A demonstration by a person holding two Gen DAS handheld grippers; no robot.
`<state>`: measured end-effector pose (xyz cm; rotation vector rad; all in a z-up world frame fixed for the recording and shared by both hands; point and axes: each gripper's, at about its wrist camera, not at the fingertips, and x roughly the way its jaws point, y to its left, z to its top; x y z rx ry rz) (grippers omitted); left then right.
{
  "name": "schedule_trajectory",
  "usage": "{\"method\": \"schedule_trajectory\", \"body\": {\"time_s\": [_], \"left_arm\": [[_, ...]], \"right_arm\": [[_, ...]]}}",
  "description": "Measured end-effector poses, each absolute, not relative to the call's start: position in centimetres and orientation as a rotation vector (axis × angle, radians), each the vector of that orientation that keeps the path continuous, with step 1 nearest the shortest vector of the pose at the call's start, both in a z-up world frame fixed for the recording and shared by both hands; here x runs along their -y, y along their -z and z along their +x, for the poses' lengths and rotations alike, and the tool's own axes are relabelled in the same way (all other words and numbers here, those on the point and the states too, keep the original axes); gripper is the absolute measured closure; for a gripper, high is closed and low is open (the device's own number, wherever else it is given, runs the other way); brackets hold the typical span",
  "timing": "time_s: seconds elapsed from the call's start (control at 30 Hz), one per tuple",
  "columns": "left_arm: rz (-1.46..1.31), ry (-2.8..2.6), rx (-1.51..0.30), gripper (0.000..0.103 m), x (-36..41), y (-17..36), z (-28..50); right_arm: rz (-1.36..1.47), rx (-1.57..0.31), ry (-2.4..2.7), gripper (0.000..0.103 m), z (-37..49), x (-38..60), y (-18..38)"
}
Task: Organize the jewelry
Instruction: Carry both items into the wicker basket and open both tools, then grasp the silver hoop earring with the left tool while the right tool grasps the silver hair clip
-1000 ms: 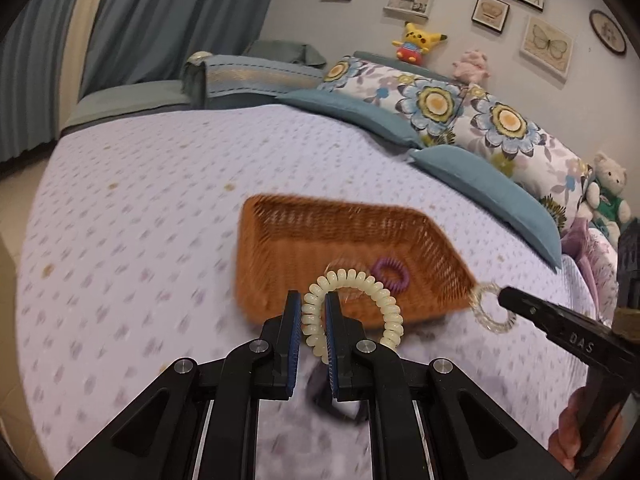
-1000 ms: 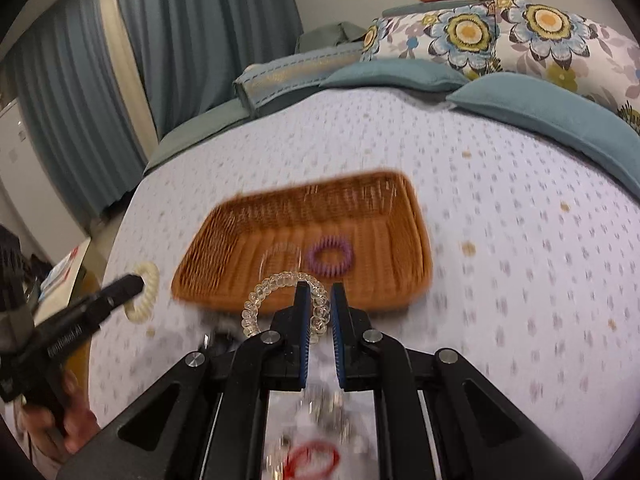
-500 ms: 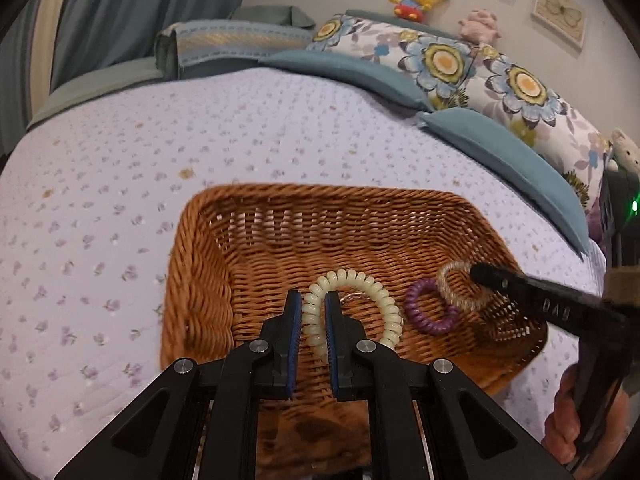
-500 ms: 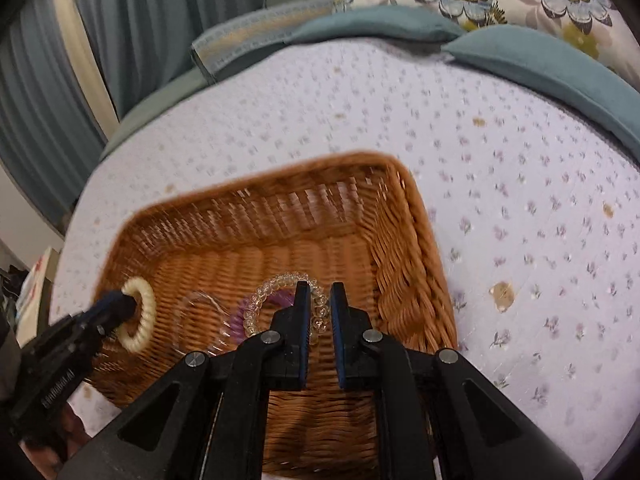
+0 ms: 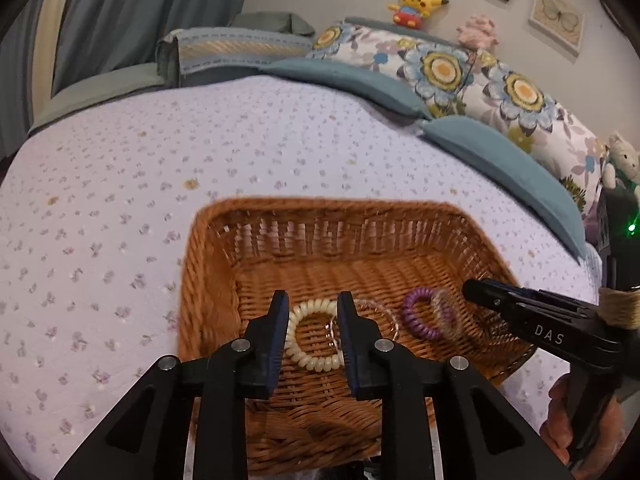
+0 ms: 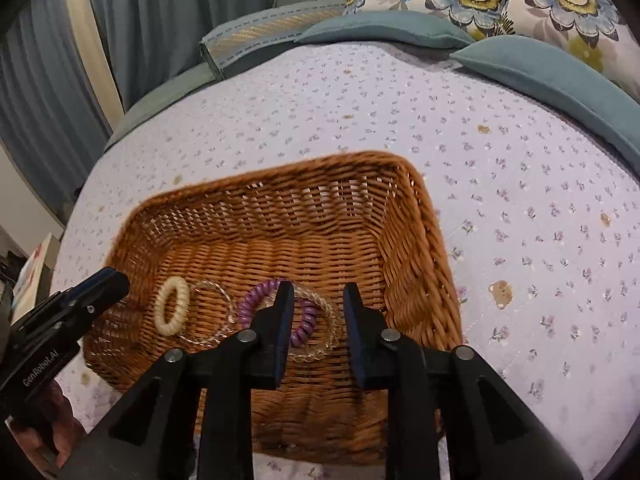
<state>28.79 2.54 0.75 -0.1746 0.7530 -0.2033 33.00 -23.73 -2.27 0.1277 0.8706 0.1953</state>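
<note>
A brown wicker basket [image 5: 208,280] [image 6: 420,240] sits on the bed. On its floor lie a cream spiral hair tie [image 5: 312,338] [image 6: 172,306], a thin clear ring [image 5: 372,320] [image 6: 212,312], a purple spiral hair tie [image 5: 420,318] [image 6: 272,308] and a clear spiral hair tie [image 5: 446,312] [image 6: 320,320]. My left gripper [image 5: 313,320] is open and empty over the cream tie. My right gripper [image 6: 318,308] is open and empty over the purple and clear ties. Each gripper shows from the side in the other's view.
The bed has a lilac flowered quilt [image 5: 120,200] [image 6: 540,200]. Teal and flowered pillows [image 5: 480,92] line the far side, with plush toys [image 5: 416,4] on the headboard. Curtains [image 6: 168,8] hang at the left.
Both grippers have opened and let go of their hair ties. The cream tie and the clear spiral tie now lie on the basket floor.
</note>
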Motion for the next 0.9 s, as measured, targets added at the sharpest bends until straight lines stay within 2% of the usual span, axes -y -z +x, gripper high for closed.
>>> {"method": "schedule_trajectory", "body": {"time_s": [0.13, 0.2, 0.23, 0.27, 0.37, 0.47, 0.63, 0.9], "left_arm": [[-0.210, 0.225, -0.691, 0.076, -4.1, -3.4, 27.0], [-0.237, 0.234, -0.667, 0.061, -5.2, -4.6, 25.6], [-0.255, 0.240, -0.655, 0.049, -5.7, -5.1, 24.9], [-0.278, 0.248, -0.636, 0.046, -6.4, -5.7, 23.6], [-0.288, 0.257, -0.615, 0.046, -7.8, -7.1, 21.0], [-0.303, 0.251, -0.590, 0.046, -8.8, -8.0, 18.3], [-0.325, 0.246, -0.608, 0.046, -8.8, -7.0, 13.1], [-0.308, 0.303, -0.741, 0.046, -5.1, -2.1, 8.0]], "right_arm": [[0.154, -0.833, -0.212, 0.071, 31.9, 24.1, 0.3], [0.174, -0.808, -0.226, 0.068, 30.9, 24.2, -1.0], [0.181, -0.797, -0.226, 0.068, 30.5, 24.3, -1.5], [0.190, -0.784, -0.226, 0.067, 29.9, 24.4, -2.1], [0.209, -0.745, -0.255, 0.065, 27.2, 24.6, -4.2], [0.165, -0.711, -0.259, 0.051, 24.1, 24.8, -5.7], [0.070, -0.694, -0.252, 0.050, 18.2, 24.9, -6.1], [0.008, -0.743, -0.239, 0.050, 8.1, 25.9, -3.1]]}}
